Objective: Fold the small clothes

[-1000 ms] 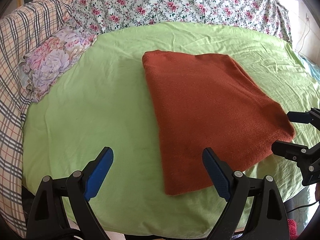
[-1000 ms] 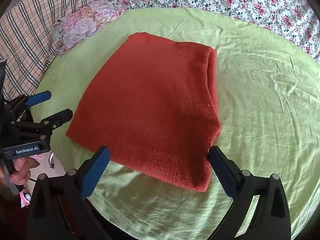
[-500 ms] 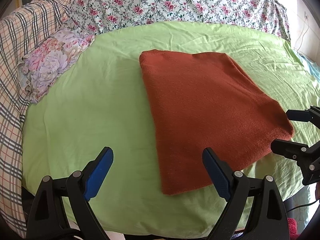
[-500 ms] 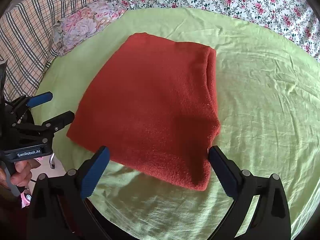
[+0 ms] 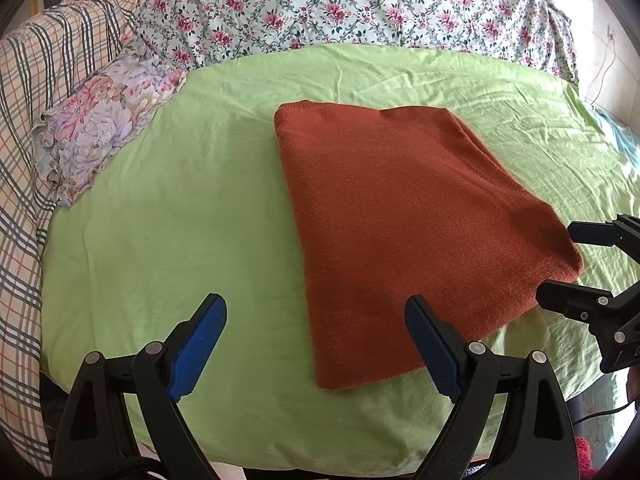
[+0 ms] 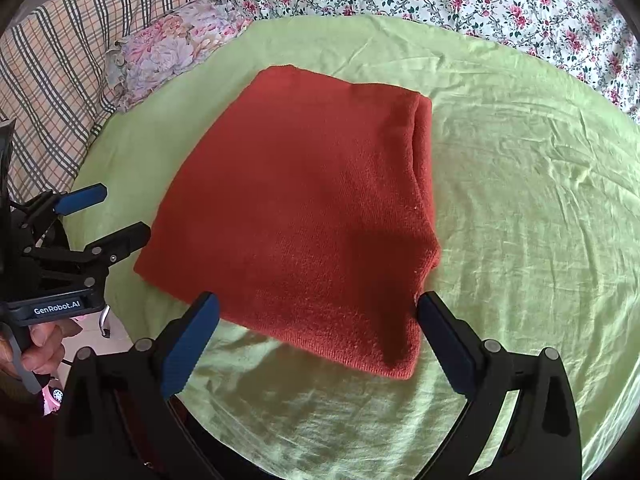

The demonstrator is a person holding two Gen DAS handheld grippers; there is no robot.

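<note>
- Left wrist view: the left gripper point(image 5: 316, 344) is spread wide and holds nothing. The folded rust-red garment point(image 5: 404, 232) lies flat on the green sheet point(image 5: 180, 208). For another fold, each gripper should probably pinch a near corner through all layers.
- Right wrist view: the right gripper point(image 6: 316, 340) is spread, empty, straddling the garment's near edge. The other gripper's body reads "GenRobot.AI".

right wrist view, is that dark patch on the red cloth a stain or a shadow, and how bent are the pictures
Right wrist view: the patch on the red cloth looks like a soft shadow, dull-edged and running toward the near edge by the right tool. Left wrist view: the same cloth is evenly lit; the green sheet bulges round, fisheye bending, with dark corners.
</note>
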